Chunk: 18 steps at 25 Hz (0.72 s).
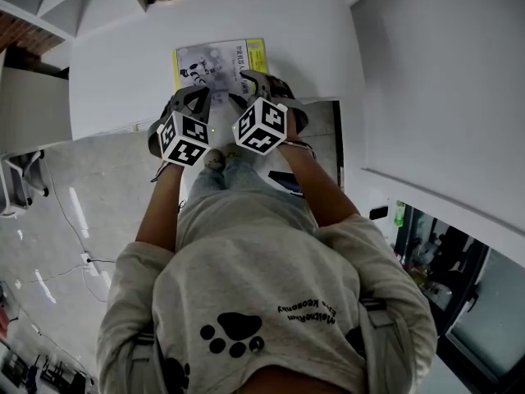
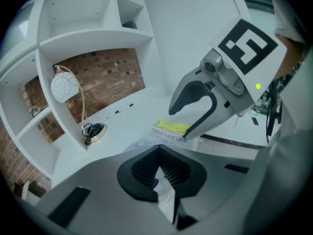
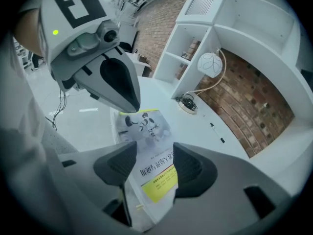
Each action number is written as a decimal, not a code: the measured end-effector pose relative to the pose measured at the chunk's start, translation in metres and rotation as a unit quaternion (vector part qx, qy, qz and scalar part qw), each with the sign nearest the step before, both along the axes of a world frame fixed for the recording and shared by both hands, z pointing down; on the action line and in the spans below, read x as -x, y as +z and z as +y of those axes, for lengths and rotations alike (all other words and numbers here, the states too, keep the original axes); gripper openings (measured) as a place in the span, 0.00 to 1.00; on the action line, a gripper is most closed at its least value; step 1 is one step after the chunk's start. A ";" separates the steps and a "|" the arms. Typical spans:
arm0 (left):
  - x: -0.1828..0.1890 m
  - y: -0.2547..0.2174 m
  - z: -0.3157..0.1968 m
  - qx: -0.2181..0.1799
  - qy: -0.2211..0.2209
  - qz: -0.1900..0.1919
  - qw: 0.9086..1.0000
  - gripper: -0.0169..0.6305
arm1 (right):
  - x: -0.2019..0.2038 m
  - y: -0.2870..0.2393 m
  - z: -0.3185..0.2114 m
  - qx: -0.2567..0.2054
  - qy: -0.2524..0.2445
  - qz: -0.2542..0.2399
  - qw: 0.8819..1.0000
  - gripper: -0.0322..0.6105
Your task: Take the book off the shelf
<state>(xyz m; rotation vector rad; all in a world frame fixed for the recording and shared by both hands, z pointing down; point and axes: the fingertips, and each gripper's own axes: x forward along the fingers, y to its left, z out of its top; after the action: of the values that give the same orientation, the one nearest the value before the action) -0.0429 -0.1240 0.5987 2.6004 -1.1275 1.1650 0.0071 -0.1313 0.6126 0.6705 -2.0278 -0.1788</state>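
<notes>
A thin book (image 1: 217, 60) with a white cover and a yellow strip hangs over the white table (image 1: 115, 80), held by its near edge. My left gripper (image 1: 195, 98) is on its near left corner. In the left gripper view the jaws (image 2: 160, 173) are shut on a thin white edge of the book (image 2: 168, 129). My right gripper (image 1: 261, 84) is on the near right part. In the right gripper view the book (image 3: 146, 131) runs down between the two pads of that gripper (image 3: 155, 168), which hold it. Each gripper shows in the other's view, close alongside.
A white shelf unit (image 2: 93, 38) with a brick back stands at the table's far side. A white globe lamp (image 2: 63, 88) and a round base with coiled cable (image 2: 93, 130) sit by it. A dark pen (image 3: 212, 126) lies on the table.
</notes>
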 end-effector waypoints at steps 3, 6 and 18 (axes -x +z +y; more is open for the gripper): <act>0.000 -0.021 -0.003 -0.012 -0.039 0.060 0.997 0.04 | -0.001 -0.016 -0.001 -0.011 0.017 -0.022 1.000 0.39; 0.001 -0.044 -0.004 -0.034 -0.065 0.093 0.993 0.04 | -0.001 -0.038 0.000 -0.029 0.045 -0.062 0.997 0.30; 0.009 -0.131 0.004 -0.121 -0.102 0.180 0.971 0.04 | -0.005 -0.125 0.009 -0.098 0.124 -0.214 0.964 0.08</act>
<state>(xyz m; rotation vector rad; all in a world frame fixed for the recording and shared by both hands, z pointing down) -0.0515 -0.1195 0.4679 2.6309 -1.4782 0.5137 0.0125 -0.1219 0.4871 1.1630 -2.3287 -0.0923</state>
